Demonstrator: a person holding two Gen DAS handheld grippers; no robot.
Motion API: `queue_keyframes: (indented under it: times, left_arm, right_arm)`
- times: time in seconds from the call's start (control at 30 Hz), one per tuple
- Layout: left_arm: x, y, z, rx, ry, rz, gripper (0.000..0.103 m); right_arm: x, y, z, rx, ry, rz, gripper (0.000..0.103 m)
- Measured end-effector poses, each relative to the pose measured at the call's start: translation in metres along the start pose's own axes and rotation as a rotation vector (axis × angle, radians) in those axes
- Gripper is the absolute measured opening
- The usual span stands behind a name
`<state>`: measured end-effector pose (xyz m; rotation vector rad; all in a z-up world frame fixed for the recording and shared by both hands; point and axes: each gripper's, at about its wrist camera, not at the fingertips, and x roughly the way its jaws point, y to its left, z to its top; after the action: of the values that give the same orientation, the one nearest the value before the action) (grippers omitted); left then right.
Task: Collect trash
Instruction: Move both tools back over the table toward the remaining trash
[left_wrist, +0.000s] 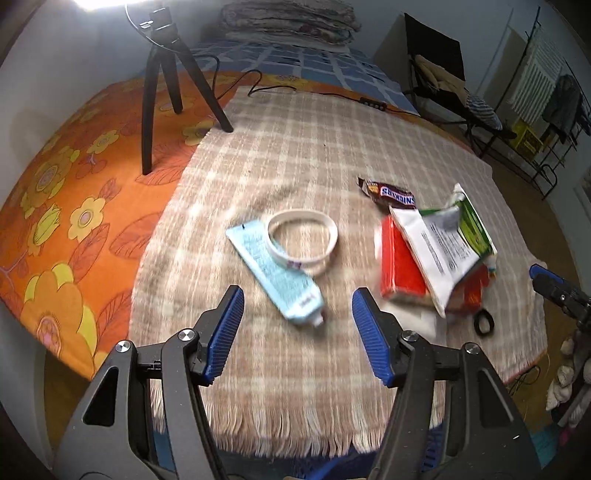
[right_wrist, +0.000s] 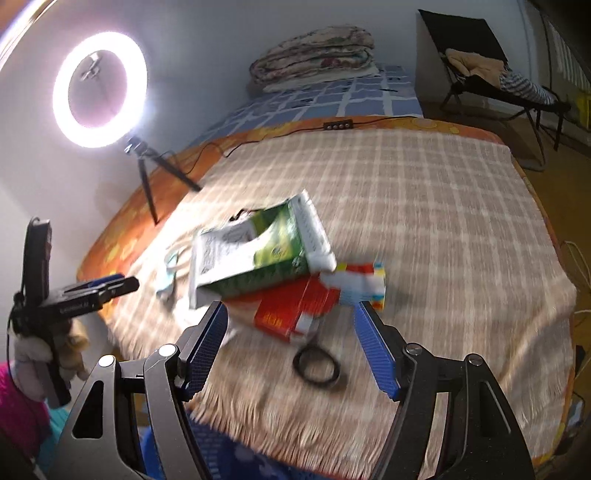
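- A checked blanket (left_wrist: 332, 147) covers the bed, fringe at the near edge.
- The trash lies on it: a green-and-white carton (right_wrist: 258, 254) atop a red box (right_wrist: 295, 306), a light blue tube (left_wrist: 275, 273), a Snickers wrapper (left_wrist: 391, 194).
- Left gripper (left_wrist: 297, 317) and right gripper (right_wrist: 291, 332) hover above, fingers apart, holding nothing.
- A black ring (right_wrist: 316, 363) sits nearest.
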<state>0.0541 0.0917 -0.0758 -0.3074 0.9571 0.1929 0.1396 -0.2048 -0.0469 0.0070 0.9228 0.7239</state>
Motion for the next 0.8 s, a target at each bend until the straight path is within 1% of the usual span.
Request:
queue_keyframes:
  times: [0.03, 0.13, 0.3, 0.37, 0.53, 0.57, 0.63, 0.73, 0.77, 0.8]
  left_arm:
    - [0.003, 0.001, 0.003, -0.004, 0.001, -0.001, 0.063]
    - [0.013, 0.003, 0.010, -0.019, 0.007, -0.003, 0.056]
    - [0.027, 0.003, 0.017, -0.025, 0.017, 0.002, 0.056]
    - [0.033, 0.004, 0.019, -0.028, 0.022, 0.007, 0.049]
    - [0.048, 0.007, 0.028, -0.033, 0.028, 0.034, 0.047]
    - [0.050, 0.009, 0.029, -0.040, 0.030, 0.036, 0.042]
    - [0.056, 0.012, 0.032, -0.051, 0.036, 0.039, 0.038]
    - [0.065, 0.016, 0.036, -0.058, 0.044, 0.049, 0.037]
    - [0.068, 0.018, 0.036, -0.064, 0.048, 0.047, 0.030]
    - [0.071, 0.020, 0.037, -0.072, 0.055, 0.045, 0.028]
  right_arm:
    - [0.005, -0.003, 0.003, 0.012, 0.002, 0.009, 0.071]
    - [0.022, -0.012, 0.012, 0.065, 0.014, 0.047, 0.071]
    - [0.043, -0.024, 0.024, 0.114, 0.027, 0.084, 0.071]
    - [0.052, -0.030, 0.029, 0.134, 0.031, 0.098, 0.071]
    - [0.069, -0.039, 0.039, 0.156, 0.048, 0.122, 0.071]
    - [0.070, -0.040, 0.039, 0.158, 0.047, 0.126, 0.071]
    - [0.074, -0.041, 0.041, 0.167, 0.050, 0.150, 0.071]
    - [0.082, -0.043, 0.046, 0.170, 0.057, 0.165, 0.071]
    - [0.085, -0.043, 0.047, 0.169, 0.062, 0.165, 0.071]
    - [0.088, -0.044, 0.048, 0.168, 0.066, 0.166, 0.071]
